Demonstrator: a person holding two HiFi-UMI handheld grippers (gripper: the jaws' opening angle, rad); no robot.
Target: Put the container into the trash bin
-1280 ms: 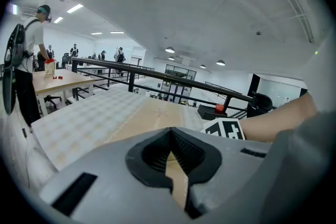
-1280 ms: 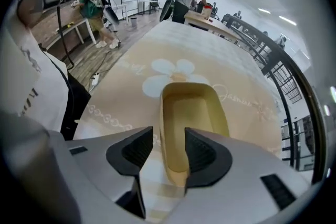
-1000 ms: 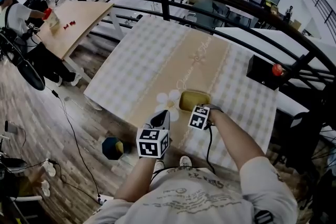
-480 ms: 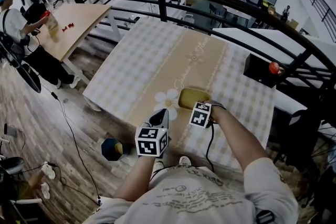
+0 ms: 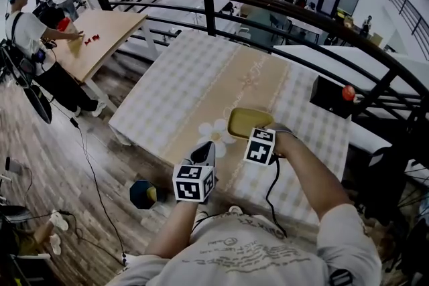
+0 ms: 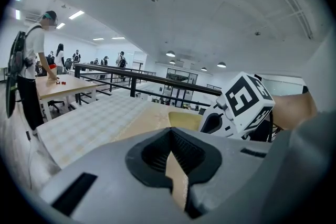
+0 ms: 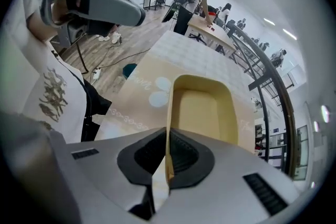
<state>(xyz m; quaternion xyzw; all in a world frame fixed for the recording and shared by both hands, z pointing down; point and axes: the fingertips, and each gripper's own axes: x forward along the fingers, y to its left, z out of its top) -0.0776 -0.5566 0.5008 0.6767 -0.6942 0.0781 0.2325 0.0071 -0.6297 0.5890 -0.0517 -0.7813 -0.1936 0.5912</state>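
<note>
Yellow container (image 5: 248, 122) — rim in right claw (image 7: 167, 163)

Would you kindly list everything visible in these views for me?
container: one, yellow, over the table, rim in the right gripper
table: one, checked cloth with tan runner, centre
trash bin: one, dark, on the floor by the table's near left corner
black box: one, beyond the table's right side
red ball: one, at the box
railing: one, dark, behind the table
wooden table: one, far left
left gripper: grey, empty
right gripper: grey, shut on container
</note>
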